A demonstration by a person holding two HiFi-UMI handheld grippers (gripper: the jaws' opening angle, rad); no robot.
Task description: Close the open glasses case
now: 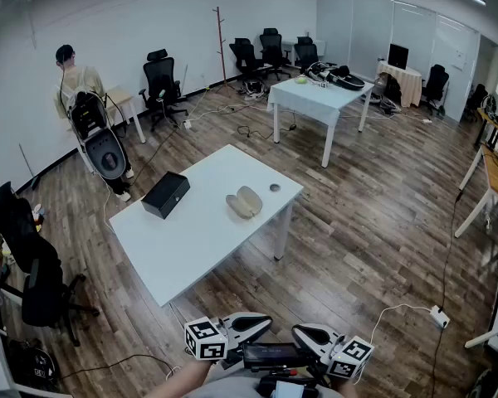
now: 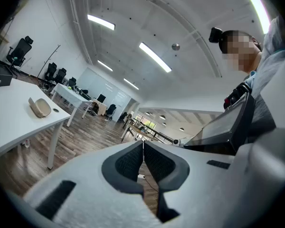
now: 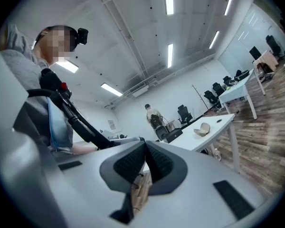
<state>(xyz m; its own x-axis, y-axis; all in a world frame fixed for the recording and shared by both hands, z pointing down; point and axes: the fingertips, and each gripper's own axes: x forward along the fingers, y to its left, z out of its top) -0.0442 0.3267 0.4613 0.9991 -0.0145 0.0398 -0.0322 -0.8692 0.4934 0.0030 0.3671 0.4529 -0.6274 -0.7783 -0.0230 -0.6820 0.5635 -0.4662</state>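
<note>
Glasses case open on table; L tool, R tool closed.

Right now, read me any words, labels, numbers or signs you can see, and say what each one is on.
No text can be read in any view.
Wall notice: too small to read.
Marker cubes: black-and-white square patterns only, no letters.
Black box and glasses case: no print shows.

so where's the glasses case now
Head view: the glasses case lies open right of centre on the white table, between the black box and a small disc.
</note>
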